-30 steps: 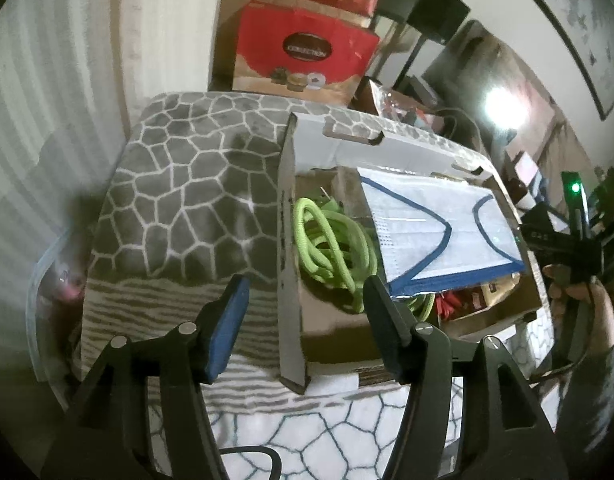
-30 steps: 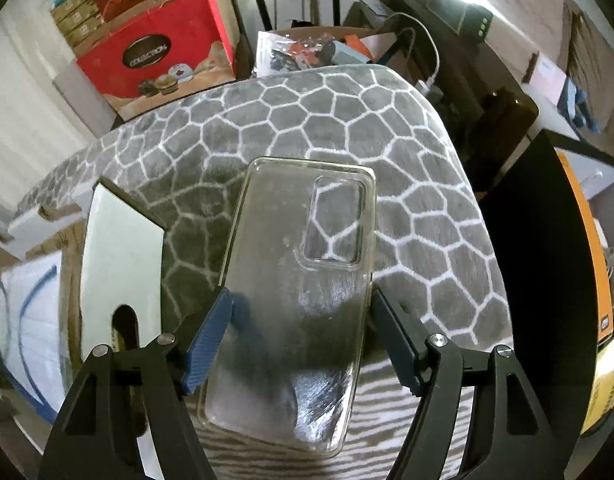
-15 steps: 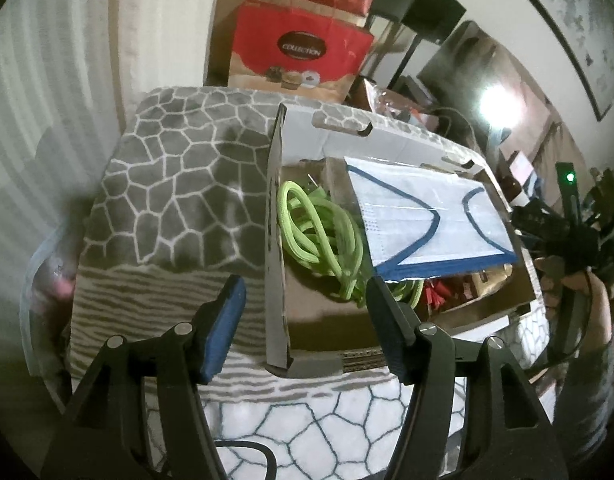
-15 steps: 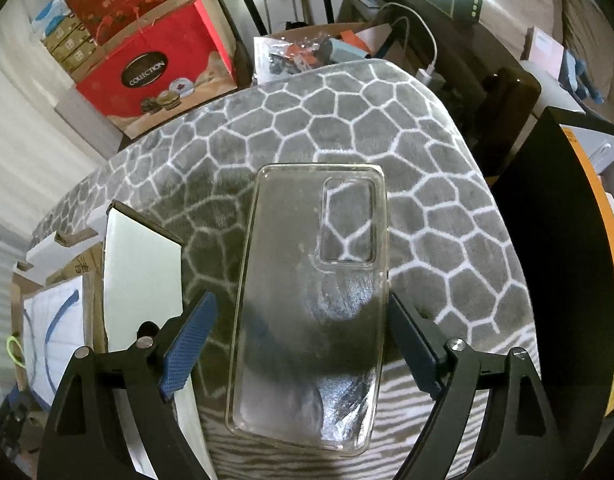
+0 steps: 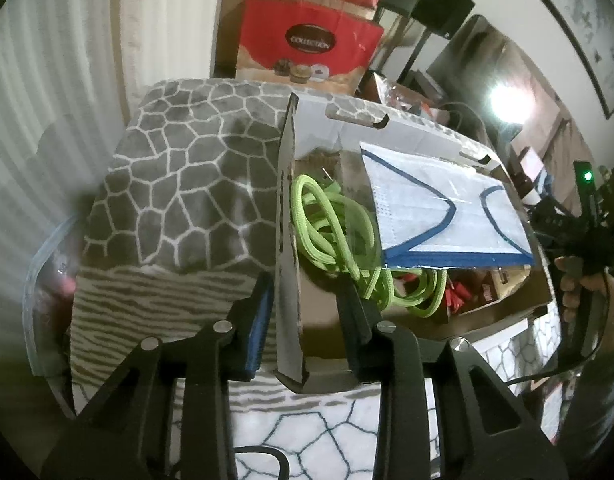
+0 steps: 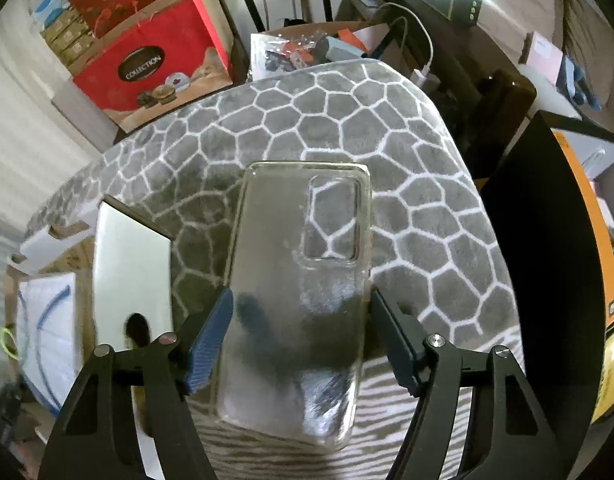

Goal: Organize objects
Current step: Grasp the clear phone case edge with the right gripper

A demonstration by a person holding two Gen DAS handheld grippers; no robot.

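Inspected the counter, covered in a grey honeycomb cloth, from both wrist views.

Found an open cardboard box standing on it. Recorded a face mask lying across the top of the contents, with a coil of green cord beside and partly beneath it. Could not make out the smaller red items in the near corner.

Located a clear phone case flat on the cloth, outside the box, just to the right of the box's upright flap. Noted its long axis running straight away from the right tongs, camera cut-out at the far end, near end beneath the camera.

Found the right tongs parted, one pad just beside each long edge of the case, spanning its short width. Could not confirm contact on either side; saw no lift off the cloth.

Found the left tongs also parted, straddling the box's left side wall: one finger outside near the cardboard, the other inside with a clear gap. Gripping nothing.

Judged the right hand far the nearer to the case and already squared to it. Judged closing across the width sufficient for a hold, then a carry leftward over the flap. Flagged thin, flexible sides as liable to bow or slip under pressure.
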